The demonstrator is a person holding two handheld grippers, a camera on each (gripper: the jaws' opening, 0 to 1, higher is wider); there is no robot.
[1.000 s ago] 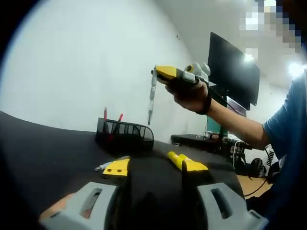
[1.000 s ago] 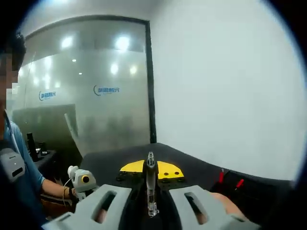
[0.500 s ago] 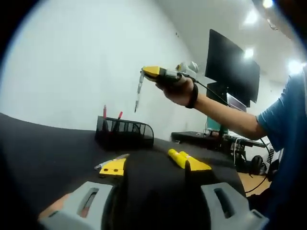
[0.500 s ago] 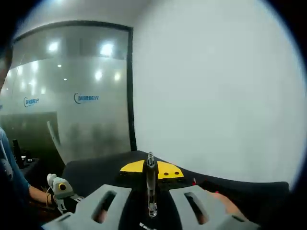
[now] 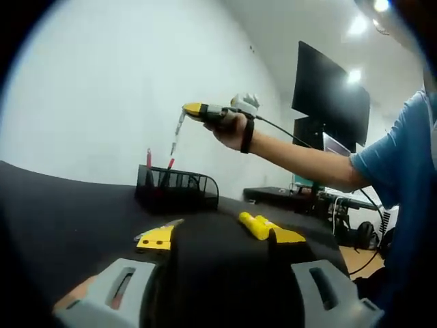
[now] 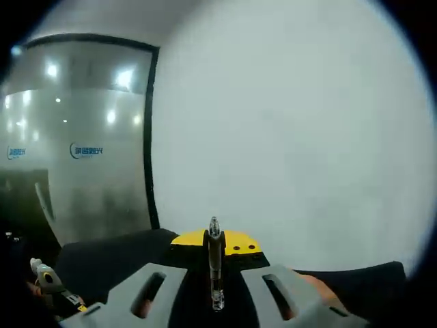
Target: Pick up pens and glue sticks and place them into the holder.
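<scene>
The right gripper (image 5: 193, 109) is gripping a pen (image 5: 177, 134) in its jaws above the holder (image 5: 176, 191) on the counter (image 5: 61, 212), needing lowering and release, while the left gripper (image 5: 215, 239) is idling, jaws parted.

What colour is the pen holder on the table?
Black: the holder is dark wire mesh, seen best in the left gripper view.

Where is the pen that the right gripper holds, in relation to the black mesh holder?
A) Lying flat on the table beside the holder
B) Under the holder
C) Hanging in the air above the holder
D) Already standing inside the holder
C: in the left gripper view the right gripper holds the pen hanging in the air, above the black mesh holder.
</scene>
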